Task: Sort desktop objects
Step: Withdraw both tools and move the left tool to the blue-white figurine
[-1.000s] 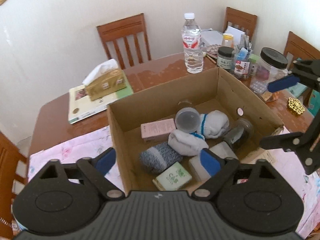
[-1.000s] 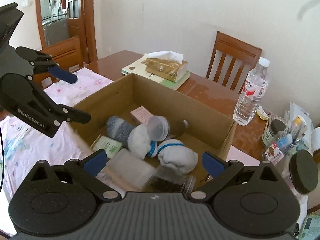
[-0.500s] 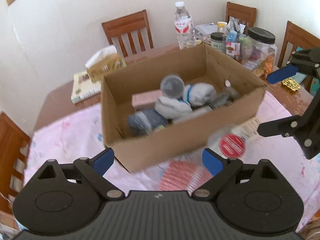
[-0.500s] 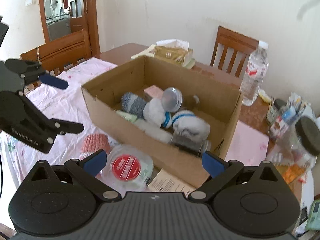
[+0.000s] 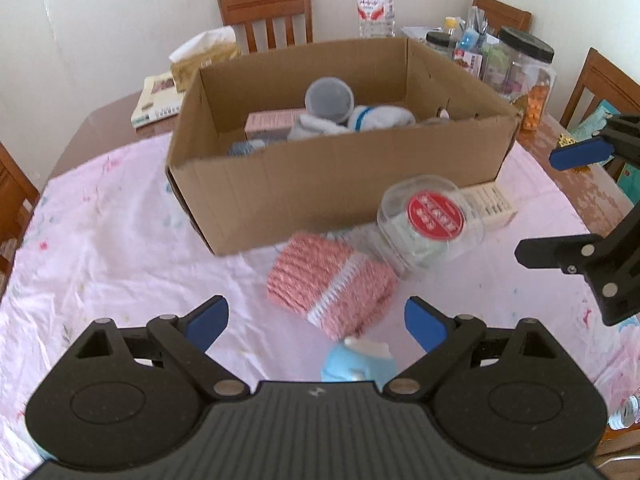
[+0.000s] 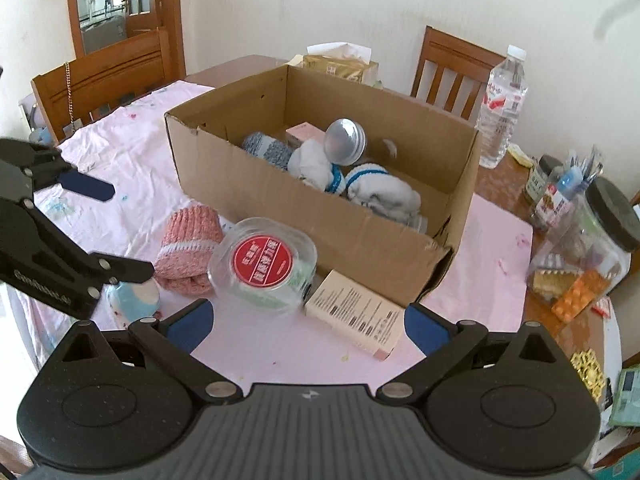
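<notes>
I hold both grippers, left gripper and right gripper, spread empty; pink sock at 12 o'clock waits for the cardboard box.

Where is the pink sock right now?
The pink sock lies on the pink tablecloth in front of the cardboard box, touching the clear tub with the red label on its right in the left wrist view.

Sock, jar on table before box.
</notes>
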Demonstrator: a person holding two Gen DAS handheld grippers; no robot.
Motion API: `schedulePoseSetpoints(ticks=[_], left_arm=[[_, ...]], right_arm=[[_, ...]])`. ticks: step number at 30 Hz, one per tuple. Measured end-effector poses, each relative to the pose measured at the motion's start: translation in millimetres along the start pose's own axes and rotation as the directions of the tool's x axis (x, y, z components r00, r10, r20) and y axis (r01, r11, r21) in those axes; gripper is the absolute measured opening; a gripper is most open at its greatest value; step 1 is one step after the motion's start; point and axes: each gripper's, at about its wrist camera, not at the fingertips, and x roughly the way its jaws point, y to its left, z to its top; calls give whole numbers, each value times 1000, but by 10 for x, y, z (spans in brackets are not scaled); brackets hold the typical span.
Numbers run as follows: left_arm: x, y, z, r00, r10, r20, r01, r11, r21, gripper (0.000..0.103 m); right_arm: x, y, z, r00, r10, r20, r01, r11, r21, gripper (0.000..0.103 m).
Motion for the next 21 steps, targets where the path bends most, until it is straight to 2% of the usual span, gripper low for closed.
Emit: schedulePoseSetpoints(ticks=[21], left_arm=[[290,-11,-294,998,7,-68,-7,1000,-2,95]], right_arm=[[39,-25,-7,1000,0,-19,0,1000,30,103]])
